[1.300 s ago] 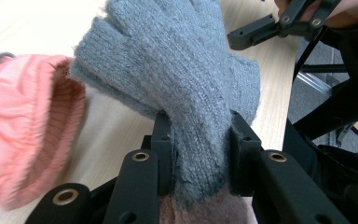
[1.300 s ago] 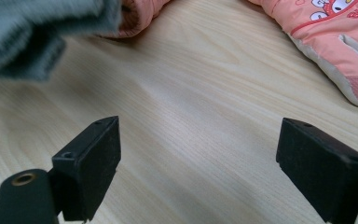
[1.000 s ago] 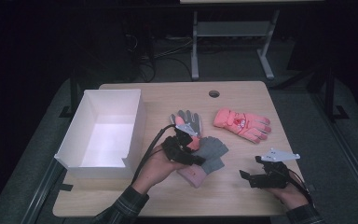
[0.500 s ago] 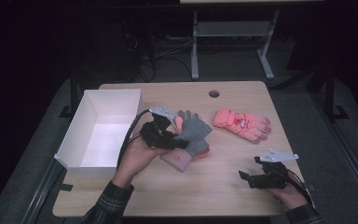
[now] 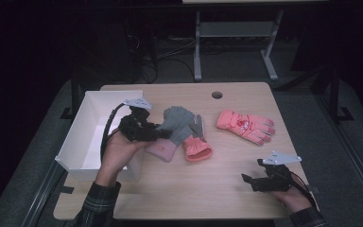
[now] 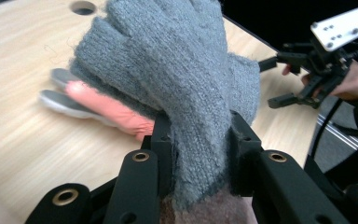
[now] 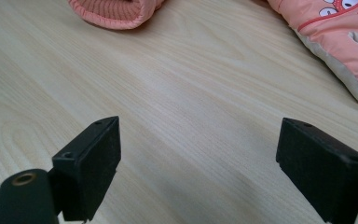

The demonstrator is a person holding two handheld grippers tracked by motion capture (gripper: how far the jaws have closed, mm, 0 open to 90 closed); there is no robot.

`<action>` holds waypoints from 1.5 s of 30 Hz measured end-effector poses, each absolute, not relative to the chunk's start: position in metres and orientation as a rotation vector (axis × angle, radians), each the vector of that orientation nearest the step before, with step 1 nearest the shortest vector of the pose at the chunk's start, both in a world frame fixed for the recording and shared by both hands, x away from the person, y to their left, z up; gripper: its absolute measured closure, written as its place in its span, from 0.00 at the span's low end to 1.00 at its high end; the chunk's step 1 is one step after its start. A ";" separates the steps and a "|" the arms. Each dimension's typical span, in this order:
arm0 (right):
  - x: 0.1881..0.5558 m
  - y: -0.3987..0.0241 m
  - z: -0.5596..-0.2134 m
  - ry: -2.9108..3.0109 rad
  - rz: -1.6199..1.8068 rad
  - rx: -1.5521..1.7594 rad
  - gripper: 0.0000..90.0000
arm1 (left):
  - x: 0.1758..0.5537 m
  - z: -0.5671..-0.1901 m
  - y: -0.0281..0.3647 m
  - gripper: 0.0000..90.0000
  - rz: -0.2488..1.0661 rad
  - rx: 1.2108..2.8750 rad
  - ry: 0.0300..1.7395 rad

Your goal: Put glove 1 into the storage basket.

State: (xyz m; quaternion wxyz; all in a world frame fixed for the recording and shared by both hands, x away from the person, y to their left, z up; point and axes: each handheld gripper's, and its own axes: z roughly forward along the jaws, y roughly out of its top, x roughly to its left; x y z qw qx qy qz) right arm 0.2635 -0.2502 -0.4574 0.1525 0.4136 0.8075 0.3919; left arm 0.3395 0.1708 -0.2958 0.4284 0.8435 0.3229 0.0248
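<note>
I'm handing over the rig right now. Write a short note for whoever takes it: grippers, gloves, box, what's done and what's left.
Left gripper: shut on the grey glove, held up off the table beside the white box.
Right gripper: open, holding nothing, low over the table's near right.
Grey-and-orange glove lies mid-table; pink glove lies to its right.
Done: grey glove picked up.
Left: probably drop it in the box, then the other two gloves.
</note>
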 end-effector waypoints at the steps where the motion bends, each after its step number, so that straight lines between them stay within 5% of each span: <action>1: 0.264 -0.250 -0.457 2.317 1.125 1.187 0.15 | 0.340 -0.295 0.175 0.77 0.074 2.099 0.817; 23: 0.272 -0.245 -0.457 2.331 1.130 1.159 0.15 | 0.348 -0.287 0.276 0.77 0.292 1.950 1.094; 45: 0.271 -0.247 -0.457 2.338 1.124 1.173 0.15 | 0.399 -0.363 0.316 0.76 0.383 2.101 1.323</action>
